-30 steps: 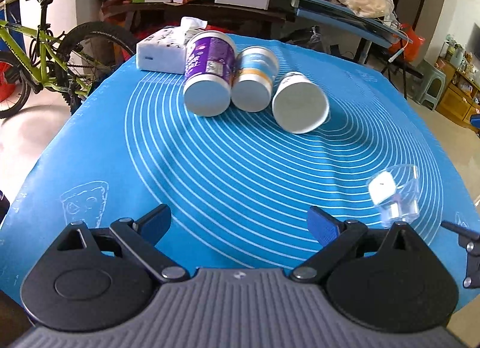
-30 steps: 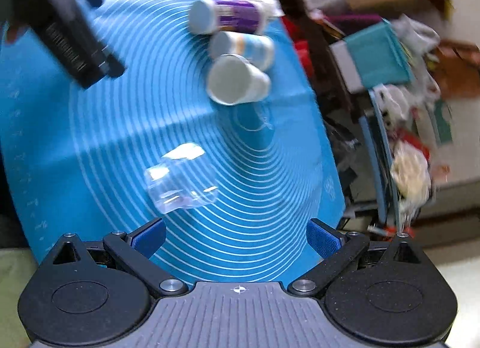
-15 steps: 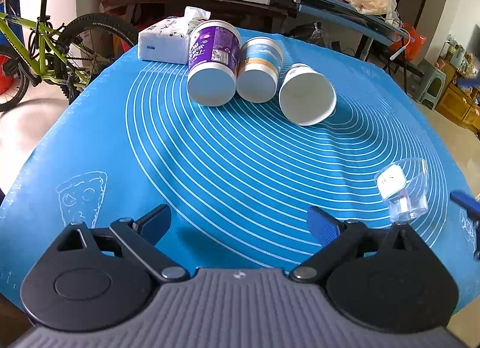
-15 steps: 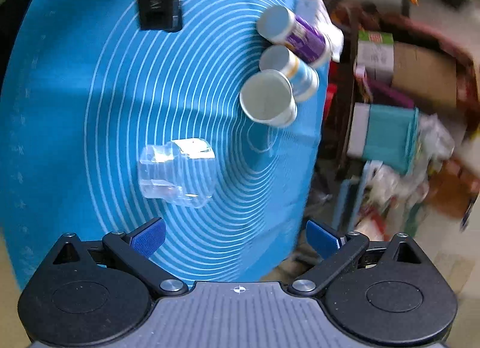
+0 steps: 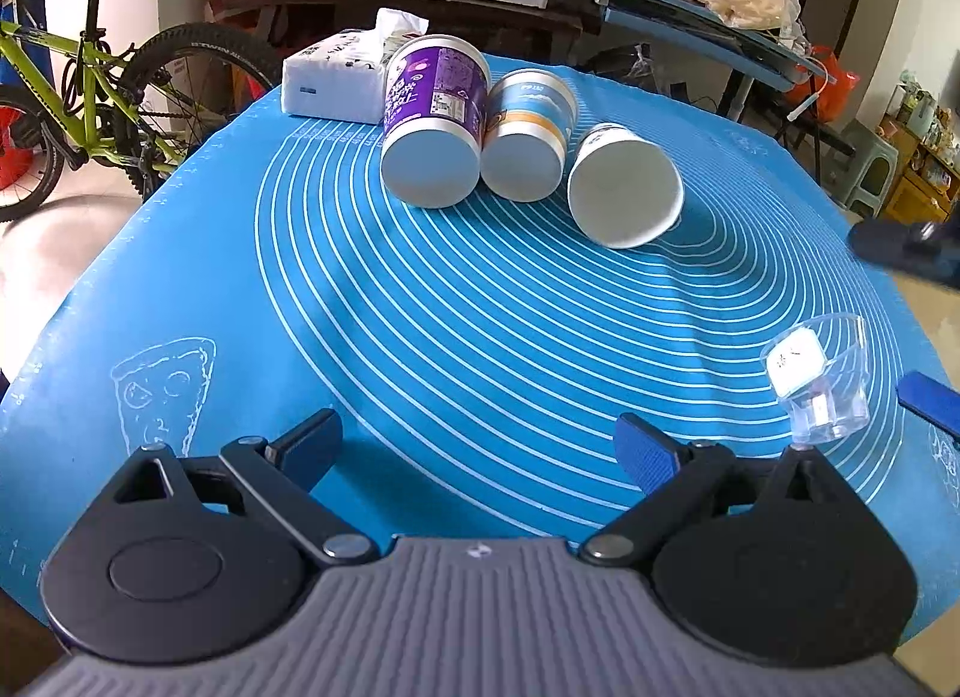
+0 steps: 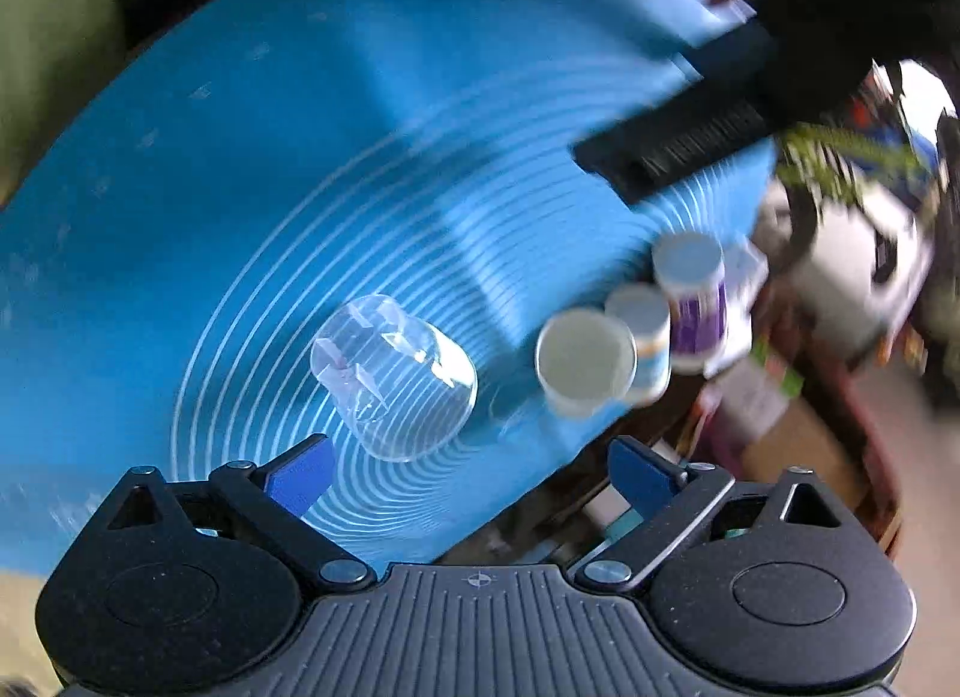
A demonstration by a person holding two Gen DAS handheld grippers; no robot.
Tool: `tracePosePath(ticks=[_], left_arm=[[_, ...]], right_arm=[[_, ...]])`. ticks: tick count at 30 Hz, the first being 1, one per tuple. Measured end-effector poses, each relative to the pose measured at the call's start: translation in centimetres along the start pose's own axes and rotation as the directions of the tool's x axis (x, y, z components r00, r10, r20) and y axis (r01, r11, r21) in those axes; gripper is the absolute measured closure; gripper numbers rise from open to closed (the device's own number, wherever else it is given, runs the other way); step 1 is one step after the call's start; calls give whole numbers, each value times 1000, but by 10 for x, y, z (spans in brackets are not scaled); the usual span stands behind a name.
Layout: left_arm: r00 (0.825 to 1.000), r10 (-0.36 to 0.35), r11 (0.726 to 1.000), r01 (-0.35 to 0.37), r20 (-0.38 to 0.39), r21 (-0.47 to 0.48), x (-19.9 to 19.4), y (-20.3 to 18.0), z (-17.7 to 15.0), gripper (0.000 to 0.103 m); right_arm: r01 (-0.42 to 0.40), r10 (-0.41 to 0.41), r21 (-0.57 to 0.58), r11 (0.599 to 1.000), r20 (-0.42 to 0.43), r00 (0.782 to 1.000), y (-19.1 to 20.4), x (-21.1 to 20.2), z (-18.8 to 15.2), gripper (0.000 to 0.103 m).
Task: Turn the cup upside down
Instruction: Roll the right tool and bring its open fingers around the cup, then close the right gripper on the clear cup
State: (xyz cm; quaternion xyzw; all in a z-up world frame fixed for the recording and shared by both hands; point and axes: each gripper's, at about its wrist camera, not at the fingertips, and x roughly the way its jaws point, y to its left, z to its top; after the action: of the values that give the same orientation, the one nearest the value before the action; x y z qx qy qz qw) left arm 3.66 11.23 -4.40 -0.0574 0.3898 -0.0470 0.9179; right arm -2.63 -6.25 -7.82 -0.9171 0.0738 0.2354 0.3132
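You are lining up on the cup [image 6: 393,376], just ahead of your wide-open right gripper [image 6: 471,472]; next bring its fingers around it and squeeze.

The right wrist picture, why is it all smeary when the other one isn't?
Right wrist view: motion blur smears the three cups and the clutter behind; the clear cup stays fairly sharp. Left wrist view: crisp, though the fisheye bends the blue mat.

Round table under a blue mat [image 5: 480,337] with white rings. Far side: tissue pack [image 5: 336,78], three cups on their sides. Near right: clear cup [image 5: 822,385] [image 6: 396,379], tilted.
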Motion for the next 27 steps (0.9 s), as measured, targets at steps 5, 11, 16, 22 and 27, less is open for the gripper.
tracePosePath(ticks=[5,11,16,22,27], left_arm=[[1000,2,1000,-2,3,3,0,-1,0,7],[1000,3,1000,-3,5,4,0,0,0,7],[1000,5,1000,-5,7,6,0,-1,0,6],[1000,10,1000,-10,10,11,1,-2,0,6],[1000,16,1000,-16,11,15,2,-2,-1,6]], right_arm=[[-17,23,-157,987,38,999,7,6,4,12],[-49,71,-297,954,63,995,20,12,11,15],[-78,103,-367,927,49,993,29,26,13,22],[-75,112,-429,900,61,992,37,40,10,28],[-56,94,-424,904,68,993,38,46,13,44]])
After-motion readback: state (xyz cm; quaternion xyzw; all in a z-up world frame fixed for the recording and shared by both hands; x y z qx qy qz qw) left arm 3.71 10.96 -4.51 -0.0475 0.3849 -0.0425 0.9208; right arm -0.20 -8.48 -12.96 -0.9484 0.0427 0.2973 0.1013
